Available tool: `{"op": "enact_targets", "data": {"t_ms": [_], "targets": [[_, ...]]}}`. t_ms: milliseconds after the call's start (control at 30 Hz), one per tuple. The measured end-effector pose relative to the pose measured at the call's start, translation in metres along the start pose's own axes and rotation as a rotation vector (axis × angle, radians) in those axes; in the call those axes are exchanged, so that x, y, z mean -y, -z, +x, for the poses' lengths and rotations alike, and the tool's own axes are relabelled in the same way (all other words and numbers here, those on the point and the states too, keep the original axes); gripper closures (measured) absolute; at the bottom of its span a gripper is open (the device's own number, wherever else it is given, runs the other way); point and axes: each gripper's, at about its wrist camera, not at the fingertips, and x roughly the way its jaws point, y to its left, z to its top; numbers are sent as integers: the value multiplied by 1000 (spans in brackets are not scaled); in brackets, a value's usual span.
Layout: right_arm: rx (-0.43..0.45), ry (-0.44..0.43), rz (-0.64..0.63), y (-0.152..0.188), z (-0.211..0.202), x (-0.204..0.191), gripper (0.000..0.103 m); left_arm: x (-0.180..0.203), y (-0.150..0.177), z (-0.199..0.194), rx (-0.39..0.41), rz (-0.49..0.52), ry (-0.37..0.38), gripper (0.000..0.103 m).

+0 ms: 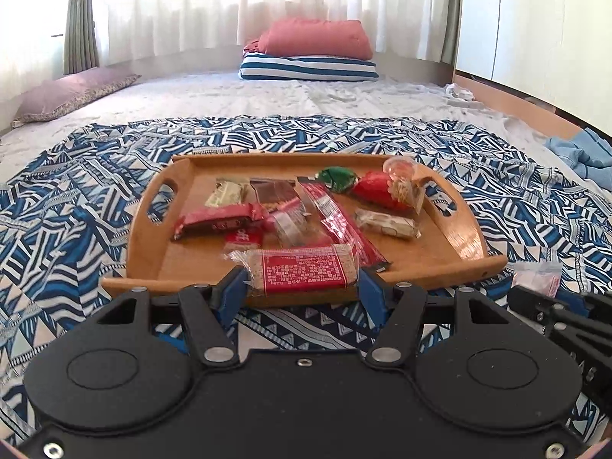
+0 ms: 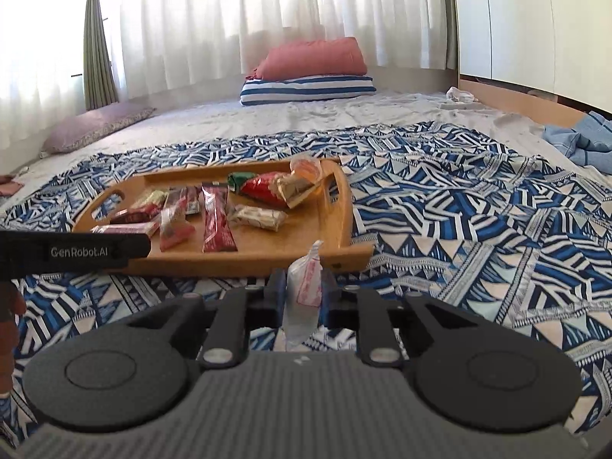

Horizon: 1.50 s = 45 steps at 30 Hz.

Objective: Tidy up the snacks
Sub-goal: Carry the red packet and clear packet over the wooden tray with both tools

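Left wrist view shows my left gripper (image 1: 302, 281) clamped across the width of a clear-wrapped biscuit bar with a red printed label (image 1: 302, 269), blue pads pressing on both of its long edges, held just in front of the near rim of the wooden serving tray with cut-out handles (image 1: 459, 237). That tray sits on a blue-and-white geometric patterned cloth (image 1: 76, 191) spread over the bed, and it already carries a loose heap: a long dark-red foil stick pack (image 1: 344, 225), a red foil bar with a chocolate picture (image 1: 218, 222), a pale nougat bar in clear wrap (image 1: 386, 225), and a green foil sweet (image 1: 336, 179).

Right wrist view shows my right gripper (image 2: 304, 290) nearly shut, pinching a small clear plastic sachet with pink print (image 2: 304, 287) upright between its pads, near the tray's front right corner.

As I judge it, the sachet is the weak point: thin, slick film held by a narrow pinch could slide out or fold over on the way. The biscuit bar could crack if I squeeze harder, or snag the tray's raised rim and nudge the heap. My two grippers are close together, so they could bump each other over the tray.
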Motion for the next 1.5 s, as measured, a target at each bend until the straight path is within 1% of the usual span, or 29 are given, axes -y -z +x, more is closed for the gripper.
{"op": "enact_targets", "data": {"t_ms": [200, 400, 467, 633, 867, 1233, 1500], "targets": [[25, -13, -7, -21, 3, -5, 82, -8, -14, 1, 6, -3, -8, 42], [42, -22, -14, -43, 17, -12, 82, -18, -28, 7, 13, -19, -16, 42], [40, -8, -21, -49, 26, -13, 82, -22, -32, 12, 5, -29, -20, 42], [15, -5, -4, -60, 50, -13, 82, -34, -35, 28, -27, -55, -28, 42], [-23, -13, 23, -60, 75, -10, 82, -47, -34, 47, -48, -71, -51, 42], [-71, -39, 58, -53, 100, -10, 82, -63, -30, 75, -79, -92, -75, 42], [-72, -60, 69, -51, 109, -12, 82, -68, -28, 90, -89, -101, -86, 42]]}}
